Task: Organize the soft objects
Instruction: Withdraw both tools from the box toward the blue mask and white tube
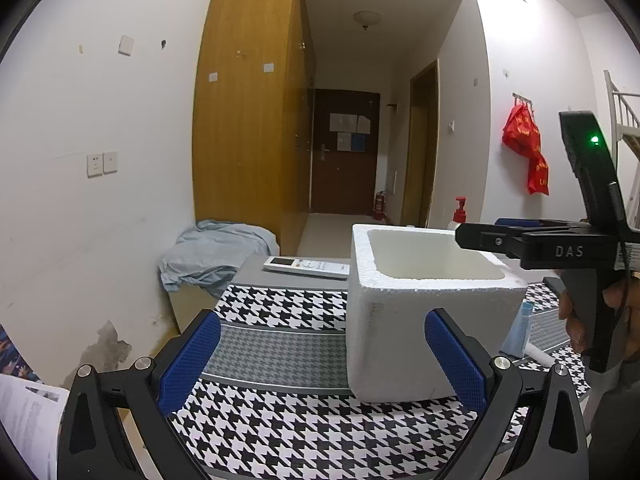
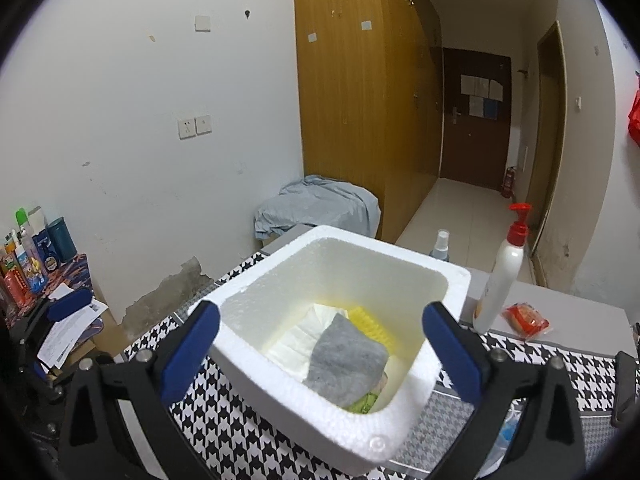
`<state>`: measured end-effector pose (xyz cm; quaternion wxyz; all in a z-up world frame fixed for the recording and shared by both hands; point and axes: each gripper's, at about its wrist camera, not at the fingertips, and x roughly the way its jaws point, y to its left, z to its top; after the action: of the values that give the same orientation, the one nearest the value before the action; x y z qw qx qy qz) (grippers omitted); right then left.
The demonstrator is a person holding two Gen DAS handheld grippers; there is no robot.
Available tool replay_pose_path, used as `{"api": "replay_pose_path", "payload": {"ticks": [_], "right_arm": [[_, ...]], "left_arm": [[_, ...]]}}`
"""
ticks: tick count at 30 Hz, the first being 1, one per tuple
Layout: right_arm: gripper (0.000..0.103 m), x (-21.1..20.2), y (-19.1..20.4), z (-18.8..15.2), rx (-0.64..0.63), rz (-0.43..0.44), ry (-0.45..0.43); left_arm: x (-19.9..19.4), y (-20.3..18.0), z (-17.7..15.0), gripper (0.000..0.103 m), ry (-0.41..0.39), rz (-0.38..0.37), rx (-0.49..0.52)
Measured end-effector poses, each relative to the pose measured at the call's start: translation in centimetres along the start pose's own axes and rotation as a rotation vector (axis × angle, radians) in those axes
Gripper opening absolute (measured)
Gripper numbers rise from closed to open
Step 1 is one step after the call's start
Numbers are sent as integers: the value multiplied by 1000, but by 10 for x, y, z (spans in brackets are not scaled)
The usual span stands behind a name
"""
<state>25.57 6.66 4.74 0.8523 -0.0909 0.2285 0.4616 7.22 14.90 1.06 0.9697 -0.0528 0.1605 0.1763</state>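
Observation:
A white foam box (image 2: 256,340) stands on a houndstooth cloth (image 2: 224,436); it also shows in the left wrist view (image 1: 400,320). Inside lie a grey felt cloth (image 2: 348,364), a white folded tissue (image 2: 308,332), a yellow sponge (image 2: 372,324) and a green-patterned piece (image 2: 366,402). My right gripper (image 2: 320,352) is open and empty, hovering over the box; it also shows in the left wrist view (image 1: 472,238). My left gripper (image 1: 322,360) is open and empty, low over the cloth left of the box.
A remote control (image 1: 306,267) lies behind the box. A pump bottle (image 2: 500,280), a small spray bottle (image 2: 440,246) and a red packet (image 2: 526,320) sit at the right. A blue packet (image 1: 518,332) lies right of the box. A grey-blue garment (image 1: 216,252) is heaped behind.

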Motion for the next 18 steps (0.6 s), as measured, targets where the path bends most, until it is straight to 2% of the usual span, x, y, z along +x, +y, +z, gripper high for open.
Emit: {"api": "replay_pose_path", "payload": {"ticks": [18], "right_arm": [[103, -32, -4, -8, 12, -34, -37]], "left_arm": [[-15, -17, 1, 102, -10, -15, 16]]}}
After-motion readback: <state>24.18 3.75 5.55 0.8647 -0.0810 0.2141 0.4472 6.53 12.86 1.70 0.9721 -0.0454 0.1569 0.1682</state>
